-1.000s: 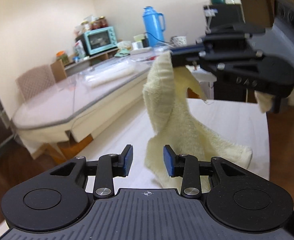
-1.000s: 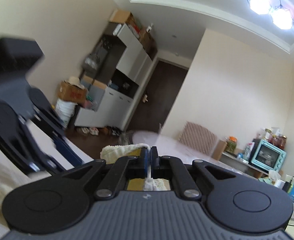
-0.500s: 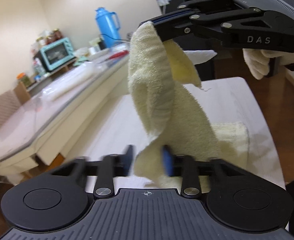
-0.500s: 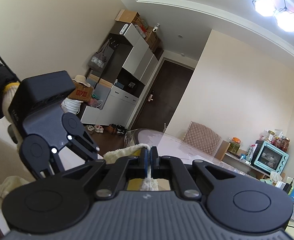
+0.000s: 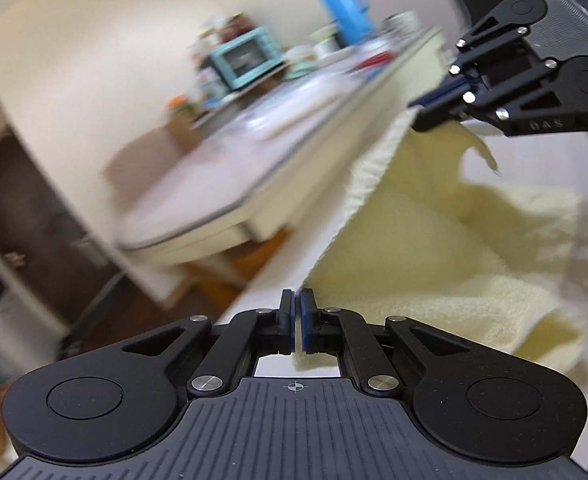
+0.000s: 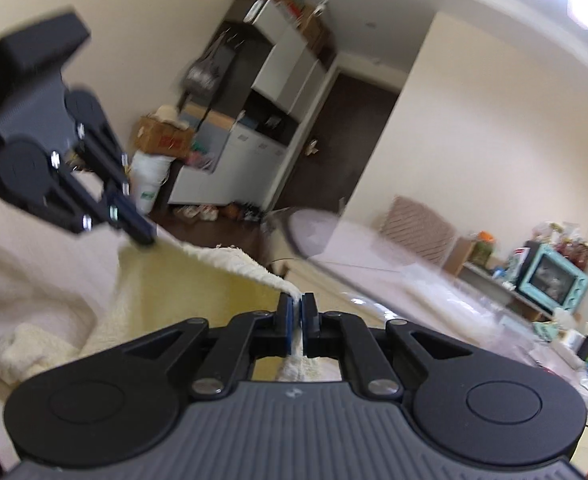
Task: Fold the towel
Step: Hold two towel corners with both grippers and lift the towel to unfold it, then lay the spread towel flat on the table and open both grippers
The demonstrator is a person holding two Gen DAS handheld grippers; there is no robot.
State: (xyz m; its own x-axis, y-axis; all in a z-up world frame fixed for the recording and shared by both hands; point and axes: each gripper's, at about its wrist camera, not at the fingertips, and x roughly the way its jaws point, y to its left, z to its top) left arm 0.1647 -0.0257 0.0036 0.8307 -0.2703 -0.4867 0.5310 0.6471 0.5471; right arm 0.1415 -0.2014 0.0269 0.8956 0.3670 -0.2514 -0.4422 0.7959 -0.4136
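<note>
A pale yellow towel is stretched in the air between my two grippers, its lower part resting on the white table. My left gripper is shut on one corner of the towel's top edge. My right gripper, seen at the upper right of the left wrist view, is shut on the other corner. In the right wrist view the right gripper pinches the towel edge, and the left gripper grips the far corner at the left.
A long glass-topped table runs along the left, carrying a teal toaster oven and a blue thermos. Cabinets and boxes stand by a dark doorway. A padded chair sits at the long table.
My left gripper closed on the towel's lower corner and pulled away from the right gripper. The bunched hanging towel is now spread into a taut edge between them.
</note>
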